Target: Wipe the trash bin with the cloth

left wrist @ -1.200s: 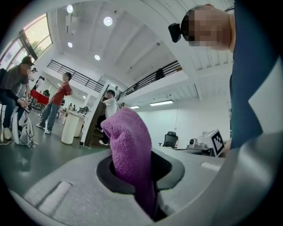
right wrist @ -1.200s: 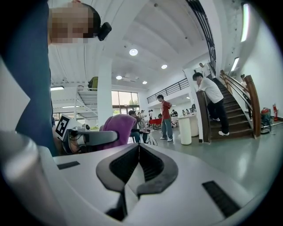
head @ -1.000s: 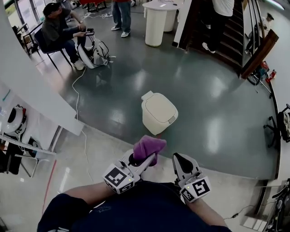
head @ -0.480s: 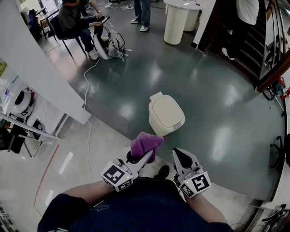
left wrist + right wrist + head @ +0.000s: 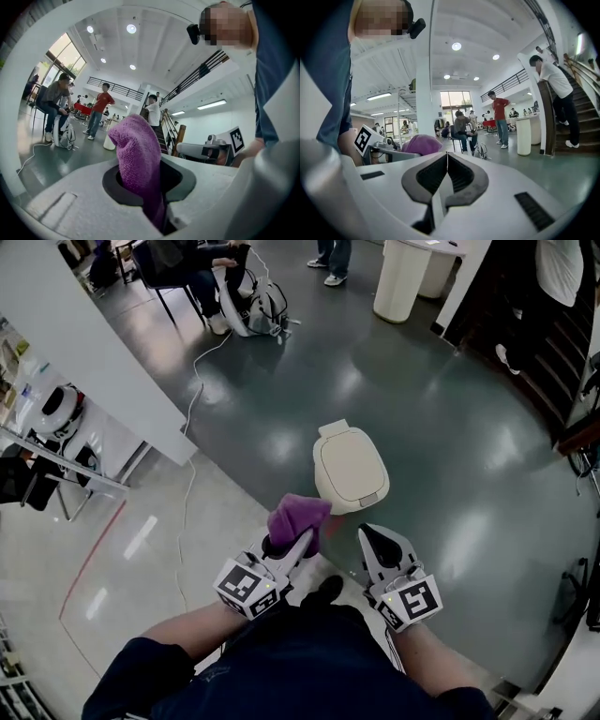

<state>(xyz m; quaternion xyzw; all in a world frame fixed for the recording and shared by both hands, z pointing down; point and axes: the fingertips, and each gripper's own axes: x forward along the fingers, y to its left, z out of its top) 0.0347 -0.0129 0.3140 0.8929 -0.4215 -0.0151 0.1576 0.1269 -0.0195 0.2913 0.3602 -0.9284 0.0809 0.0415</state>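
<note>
Bin (image 5: pixel 350 468): cream, lid down, upright on dark floor (image 5: pixel 441 418), just ahead of both claws. Cloth (image 5: pixel 297 518): purple, bunched, standing up out of left claw (image 5: pixel 298 545), near bin's lower left edge. Left claw: clamped on cloth. Right claw (image 5: pixel 370 535): jaws together, nothing between, beside left claw, apart from bin.

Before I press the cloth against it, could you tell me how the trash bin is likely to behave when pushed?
The trash bin looks like light plastic standing free on the glossy floor, so a push through the cloth will probably slide it. Its lid may flex if pressed near the front latch. The empty right gripper could steady it.
</note>
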